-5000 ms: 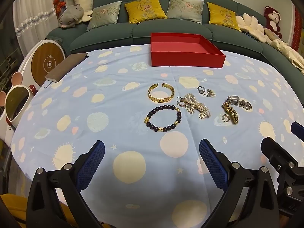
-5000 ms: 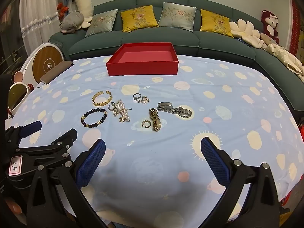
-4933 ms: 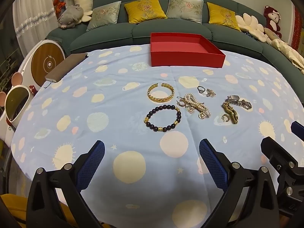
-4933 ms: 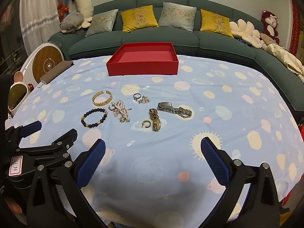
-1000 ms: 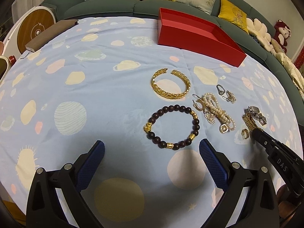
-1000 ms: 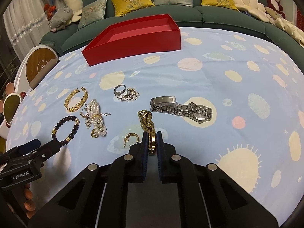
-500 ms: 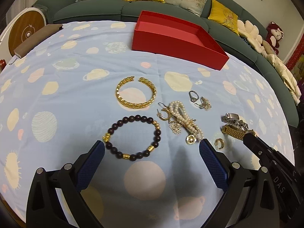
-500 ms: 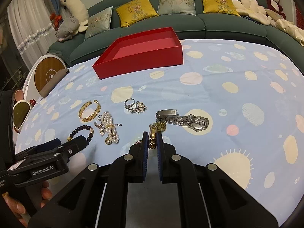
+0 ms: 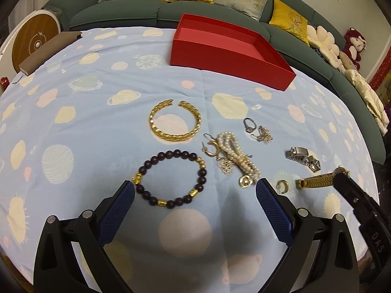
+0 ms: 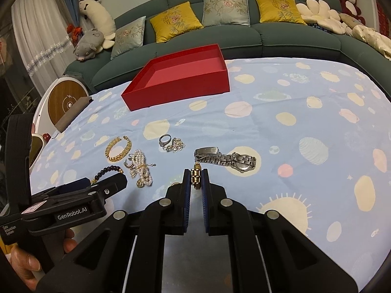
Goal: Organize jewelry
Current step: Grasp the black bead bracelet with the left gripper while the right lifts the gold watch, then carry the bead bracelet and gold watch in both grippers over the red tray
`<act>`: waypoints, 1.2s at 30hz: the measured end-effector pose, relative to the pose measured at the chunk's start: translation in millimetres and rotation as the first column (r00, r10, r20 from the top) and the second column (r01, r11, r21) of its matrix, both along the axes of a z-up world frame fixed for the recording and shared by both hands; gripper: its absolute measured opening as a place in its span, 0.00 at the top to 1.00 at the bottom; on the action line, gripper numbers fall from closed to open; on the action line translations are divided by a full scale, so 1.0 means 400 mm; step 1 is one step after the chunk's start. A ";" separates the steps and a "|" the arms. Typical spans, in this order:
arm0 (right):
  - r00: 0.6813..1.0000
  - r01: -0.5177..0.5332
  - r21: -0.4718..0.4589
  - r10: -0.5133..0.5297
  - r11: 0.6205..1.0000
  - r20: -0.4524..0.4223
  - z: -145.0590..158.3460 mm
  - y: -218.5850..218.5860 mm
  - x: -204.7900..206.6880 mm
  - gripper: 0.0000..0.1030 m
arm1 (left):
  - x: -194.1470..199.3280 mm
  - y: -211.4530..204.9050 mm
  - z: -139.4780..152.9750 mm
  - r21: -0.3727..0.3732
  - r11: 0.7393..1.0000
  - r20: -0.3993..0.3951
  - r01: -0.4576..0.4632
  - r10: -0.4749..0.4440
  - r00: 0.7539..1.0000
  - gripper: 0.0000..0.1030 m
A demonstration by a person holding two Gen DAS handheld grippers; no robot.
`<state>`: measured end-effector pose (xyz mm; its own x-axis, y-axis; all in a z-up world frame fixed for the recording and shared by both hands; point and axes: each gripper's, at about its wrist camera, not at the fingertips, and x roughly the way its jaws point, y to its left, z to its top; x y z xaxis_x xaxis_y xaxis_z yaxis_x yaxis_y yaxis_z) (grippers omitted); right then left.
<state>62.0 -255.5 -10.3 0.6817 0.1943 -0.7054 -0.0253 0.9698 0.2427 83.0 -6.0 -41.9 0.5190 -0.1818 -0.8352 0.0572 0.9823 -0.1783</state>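
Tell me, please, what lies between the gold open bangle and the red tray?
Nothing: only bare planet-print cloth separates gold open bangle and red tray, in the left wrist view.

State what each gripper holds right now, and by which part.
The right gripper is shut on the gold watch, pinching its link band near the case end. The left gripper is open and holds nothing.

Gold watch (image 10: pixel 195 175) pinched aloft; other jewelry (image 9: pixel 229 156) loose before empty red tray (image 9: pixel 228 57).
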 end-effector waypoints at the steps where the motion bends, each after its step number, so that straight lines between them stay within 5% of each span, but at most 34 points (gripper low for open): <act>1: 1.000 -0.001 0.003 0.001 1.000 0.003 0.004 -0.001 -0.002 0.92 | -0.001 0.010 -0.006 0.011 1.000 -0.003 -0.007 0.007 1.000 0.06; 10: 1.000 -0.024 0.010 0.024 1.000 -0.002 0.012 0.020 -0.016 0.92 | -0.002 0.052 -0.044 0.109 0.994 0.021 -0.028 0.026 0.999 0.08; 16: 1.000 -0.030 0.006 0.030 1.000 -0.010 0.007 0.036 -0.009 0.92 | -0.007 0.018 -0.035 0.141 0.989 0.055 0.034 -0.042 0.998 0.44; 21: 0.999 -0.038 0.005 0.038 0.999 -0.016 0.003 0.047 -0.005 0.92 | -0.013 0.020 -0.026 0.072 0.994 0.046 0.077 -0.080 0.996 0.88; 23: 0.999 -0.041 0.004 0.041 0.999 -0.017 0.001 0.049 -0.004 0.92 | -0.016 0.022 -0.021 0.040 0.996 0.043 0.086 -0.087 0.995 0.94; 36: 0.999 -0.045 0.006 0.045 0.999 -0.009 0.009 0.056 -0.010 0.92 | -0.034 0.024 0.012 0.000 0.995 0.065 0.101 -0.100 0.993 0.95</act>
<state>57.9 -233.2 -6.8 0.6659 0.2288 -0.7101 -0.0666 0.9662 0.2489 69.4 3.7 -37.1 0.5507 -0.2380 -0.8000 0.1670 0.9705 -0.1738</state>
